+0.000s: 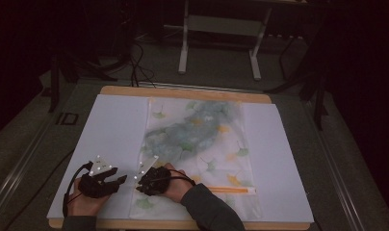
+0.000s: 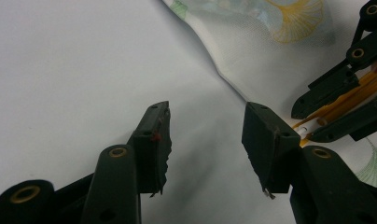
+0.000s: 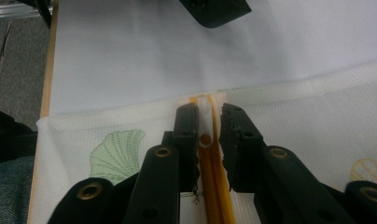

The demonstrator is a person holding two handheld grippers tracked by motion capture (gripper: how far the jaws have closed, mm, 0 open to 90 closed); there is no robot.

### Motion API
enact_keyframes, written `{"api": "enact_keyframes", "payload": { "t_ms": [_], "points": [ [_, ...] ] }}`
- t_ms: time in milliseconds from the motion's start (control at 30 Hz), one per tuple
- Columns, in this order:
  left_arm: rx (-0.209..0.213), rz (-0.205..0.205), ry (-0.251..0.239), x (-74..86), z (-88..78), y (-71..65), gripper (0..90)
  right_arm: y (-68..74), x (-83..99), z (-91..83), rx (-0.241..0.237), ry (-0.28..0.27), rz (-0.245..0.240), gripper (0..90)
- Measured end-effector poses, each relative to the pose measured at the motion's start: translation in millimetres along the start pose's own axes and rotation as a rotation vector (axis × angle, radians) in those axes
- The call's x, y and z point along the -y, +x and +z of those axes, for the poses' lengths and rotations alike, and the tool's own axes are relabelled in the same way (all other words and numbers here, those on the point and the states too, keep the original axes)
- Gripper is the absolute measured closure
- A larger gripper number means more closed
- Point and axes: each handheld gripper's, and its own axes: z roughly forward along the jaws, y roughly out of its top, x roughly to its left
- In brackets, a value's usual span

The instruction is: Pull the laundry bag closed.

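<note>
**Mesh zipper bag flat on the table, slider between the right tool's jaws**

On the table (image 1: 279, 219), as seen from the high view, a thin printed mesh bag (image 1: 202, 149) is laid flat over a white sheet (image 1: 110, 139), with something soft and bluish inside its far half. Its orange zipper (image 1: 231, 190) runs along the near end. The right tool (image 1: 151, 180) is set at the zipper's left end; the left tool (image 1: 103, 177) rests just beside it on the sheet. Open room is seen left and right of the bag.

From the left gripper view, the left tool (image 2: 205, 135) is seen released, jaws apart over bare sheet, the bag's limp edge (image 2: 224, 79) close by.

From the right gripper view, the right tool (image 3: 209, 135) is nearly clenched about the white slider (image 3: 205, 121), though firm contact cannot be told. The bag is judged light, soft and easily bunched; the slider is the sensible hold, with the fabric pinned beside it.
</note>
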Motion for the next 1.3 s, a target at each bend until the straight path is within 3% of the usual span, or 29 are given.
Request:
{"api": "enact_keyframes", "payload": {
  "t_ms": [633,967,1300],
  "points": [
    [0.013,0.015,0.007,0.4,-1.3,-2.9,54.5,-1.8,-3.1,-0.9,-0.018,0.022,-0.004,83.2],
    [0.042,-0.001,0.012,3.4,-4.6,-5.6,54.5,-0.9,-2.0,-6.9,-0.014,0.014,-0.009,83.2],
    [0.078,-0.005,0.056,1.7,-6.4,-19.5,54.8,0.7,-2.1,-8.9,-0.006,0.009,-0.011,83.3]
  ]
}}
